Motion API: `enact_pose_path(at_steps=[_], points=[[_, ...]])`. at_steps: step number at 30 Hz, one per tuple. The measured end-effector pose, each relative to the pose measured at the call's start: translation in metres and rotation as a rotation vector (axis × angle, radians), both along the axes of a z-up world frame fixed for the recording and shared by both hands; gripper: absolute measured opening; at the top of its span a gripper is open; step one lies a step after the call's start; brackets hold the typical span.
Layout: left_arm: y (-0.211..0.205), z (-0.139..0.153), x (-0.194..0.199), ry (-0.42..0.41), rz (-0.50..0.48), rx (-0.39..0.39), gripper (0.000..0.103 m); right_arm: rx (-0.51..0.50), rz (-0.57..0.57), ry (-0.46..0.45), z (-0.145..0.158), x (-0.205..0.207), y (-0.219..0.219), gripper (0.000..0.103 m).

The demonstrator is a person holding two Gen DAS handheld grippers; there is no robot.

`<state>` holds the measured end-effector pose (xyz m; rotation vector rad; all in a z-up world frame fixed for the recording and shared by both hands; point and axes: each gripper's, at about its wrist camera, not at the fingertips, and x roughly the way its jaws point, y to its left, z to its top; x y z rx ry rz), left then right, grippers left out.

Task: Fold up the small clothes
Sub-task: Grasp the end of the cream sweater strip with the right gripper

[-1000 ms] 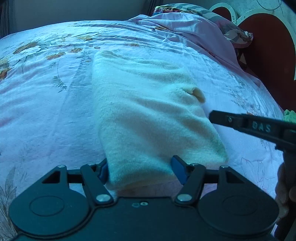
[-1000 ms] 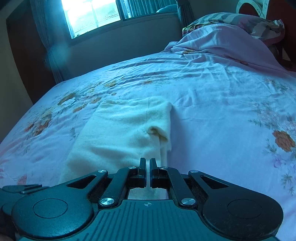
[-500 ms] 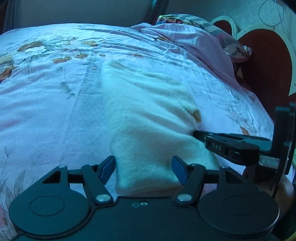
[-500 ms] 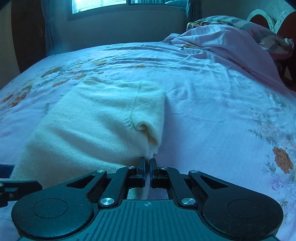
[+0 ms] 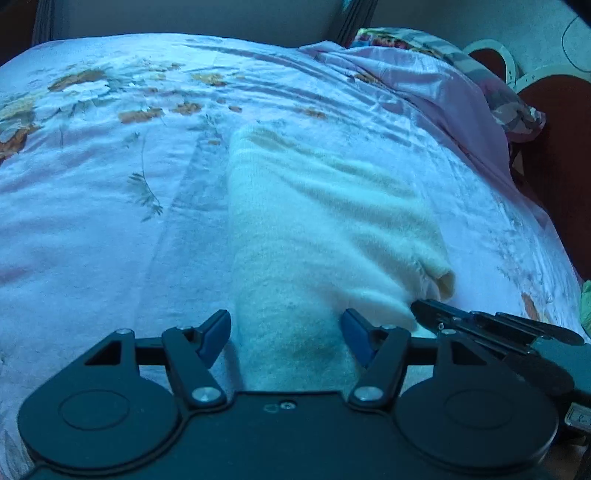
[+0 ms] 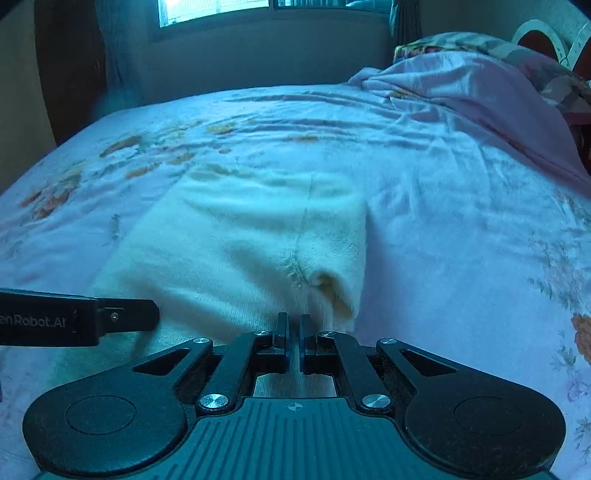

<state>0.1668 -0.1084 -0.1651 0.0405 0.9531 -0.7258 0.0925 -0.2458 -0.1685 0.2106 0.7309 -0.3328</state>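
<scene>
A cream knitted garment (image 5: pixel 317 236) lies folded into a long strip on the floral bedsheet (image 5: pixel 110 221); it also shows in the right wrist view (image 6: pixel 251 251). My left gripper (image 5: pixel 286 338) is open, its blue-padded fingers either side of the strip's near end. My right gripper (image 6: pixel 294 328) is shut on the garment's near right edge, by a small rolled cuff (image 6: pixel 336 291). The right gripper also shows in the left wrist view (image 5: pixel 480 325), and the left gripper's finger in the right wrist view (image 6: pixel 125 314).
A bunched pink sheet and striped pillow (image 6: pixel 480 85) lie at the far right by a dark red headboard (image 5: pixel 554 147). A window and wall (image 6: pixel 221 22) stand beyond the bed. Open bedsheet spreads left and right of the garment.
Both grippers have come lower and closer to the garment's near end. The right gripper stays shut on its edge, the left stays open around the strip.
</scene>
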Motion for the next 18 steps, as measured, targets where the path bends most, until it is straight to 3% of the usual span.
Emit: enact_pose_path(at_steps=[5, 6, 9, 11, 16, 18], points=[[-0.001, 0.005, -0.001, -0.030, -0.013, -0.006, 0.066, 0.028, -0.018, -0.083, 0.016, -0.020, -0.008, 0.002], [-0.001, 0.006, 0.001, -0.032, -0.013, -0.007, 0.067, 0.040, -0.025, -0.101, 0.019, -0.022, -0.012, 0.010], [-0.005, 0.006, 0.009, -0.024, -0.010, -0.010, 0.071, 0.092, -0.079, -0.126, 0.024, -0.019, -0.032, 0.093], [-0.006, 0.005, 0.015, -0.010, -0.005, -0.019, 0.072, 0.123, -0.100, -0.157, 0.027, -0.016, -0.042, 0.094], [-0.013, -0.002, 0.027, 0.033, -0.005, -0.044, 0.074, 0.263, -0.129, -0.145, 0.018, 0.002, -0.067, 0.093], [-0.017, -0.006, 0.032, 0.049, -0.011, -0.050, 0.077, 0.271, -0.150, -0.122, 0.011, 0.010, -0.073, 0.093]])
